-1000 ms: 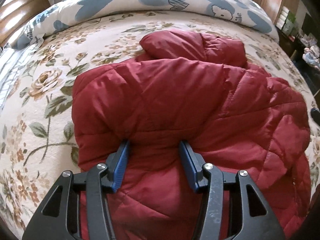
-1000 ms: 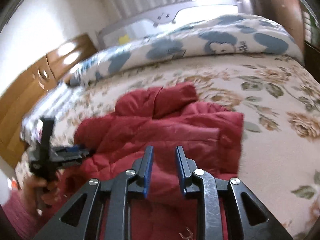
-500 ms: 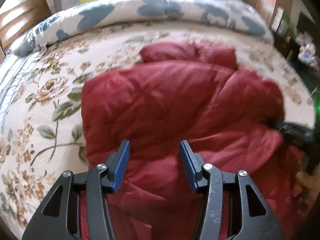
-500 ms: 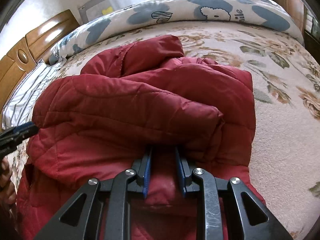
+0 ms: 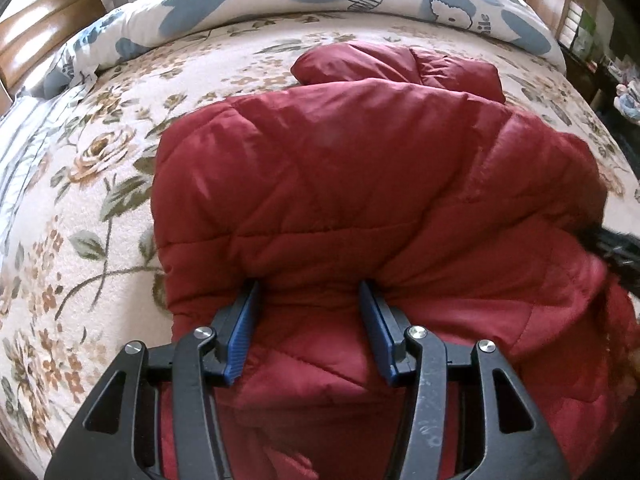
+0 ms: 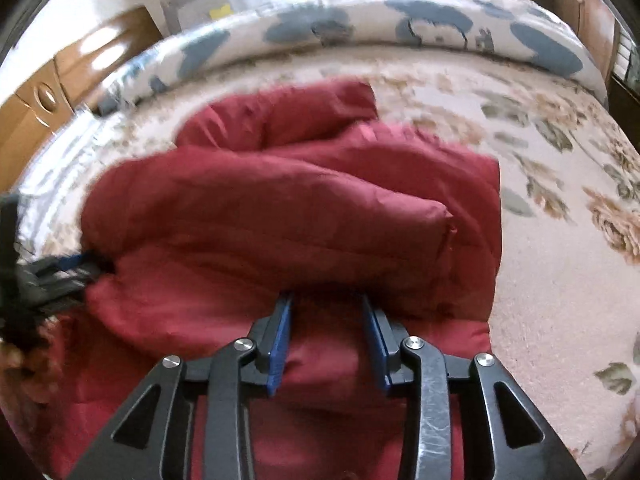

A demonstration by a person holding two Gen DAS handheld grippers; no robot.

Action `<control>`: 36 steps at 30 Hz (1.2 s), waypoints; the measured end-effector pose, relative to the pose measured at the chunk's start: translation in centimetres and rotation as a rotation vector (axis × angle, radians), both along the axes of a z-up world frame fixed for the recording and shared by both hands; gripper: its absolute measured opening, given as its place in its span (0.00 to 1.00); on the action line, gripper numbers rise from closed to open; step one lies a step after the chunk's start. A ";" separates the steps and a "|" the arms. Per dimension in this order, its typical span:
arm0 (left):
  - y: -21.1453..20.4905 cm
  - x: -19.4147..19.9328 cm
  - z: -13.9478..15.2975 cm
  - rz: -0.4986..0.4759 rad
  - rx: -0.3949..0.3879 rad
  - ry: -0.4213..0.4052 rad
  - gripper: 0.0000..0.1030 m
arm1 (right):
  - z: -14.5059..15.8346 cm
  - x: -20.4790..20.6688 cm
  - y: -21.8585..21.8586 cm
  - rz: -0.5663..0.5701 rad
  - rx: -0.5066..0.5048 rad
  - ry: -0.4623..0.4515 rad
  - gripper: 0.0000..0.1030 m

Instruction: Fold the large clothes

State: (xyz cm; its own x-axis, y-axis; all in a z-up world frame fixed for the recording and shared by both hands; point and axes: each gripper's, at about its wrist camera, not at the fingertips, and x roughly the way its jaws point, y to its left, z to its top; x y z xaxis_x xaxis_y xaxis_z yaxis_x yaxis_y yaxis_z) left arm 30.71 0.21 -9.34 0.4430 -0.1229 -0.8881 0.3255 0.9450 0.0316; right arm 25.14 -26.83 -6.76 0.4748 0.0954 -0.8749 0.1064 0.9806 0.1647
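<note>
Left wrist view: the left gripper stands half wide with the red coat puffed between its pads. The right gripper is opening, coat still between. The folded coat lies on the bed. Let go now, and the puffy fold may spring back.

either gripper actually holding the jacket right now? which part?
Both grippers sit at the near folded edge of the red quilted jacket. Left gripper has fabric between its jaws; grip unclear. Right gripper is opening, fabric still between its jaws, pads no longer pressing.
</note>
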 end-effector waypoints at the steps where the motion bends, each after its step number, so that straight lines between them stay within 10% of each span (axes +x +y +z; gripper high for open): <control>1: 0.3 -0.1 0.3 -0.001 -0.015 0.001 0.50 | -0.4 0.0 -0.4 -0.005 0.014 -0.002 0.34; 17: 1.6 0.6 -0.9 0.034 -0.026 0.034 0.59 | -1.1 -0.1 -1.3 -0.026 0.070 -0.011 0.35; 36: 5.9 -5.0 4.1 0.083 -0.126 0.008 0.59 | 5.5 -6.2 -1.7 -0.029 0.141 -0.073 0.47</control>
State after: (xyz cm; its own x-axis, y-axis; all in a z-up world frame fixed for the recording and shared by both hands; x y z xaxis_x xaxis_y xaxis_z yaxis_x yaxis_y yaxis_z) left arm 25.69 6.12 -5.27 0.4489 -0.1967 -0.8717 0.2459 0.9650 -0.0912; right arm 18.95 -28.56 -1.28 0.5408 0.2001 -0.8170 0.1169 0.9440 0.3086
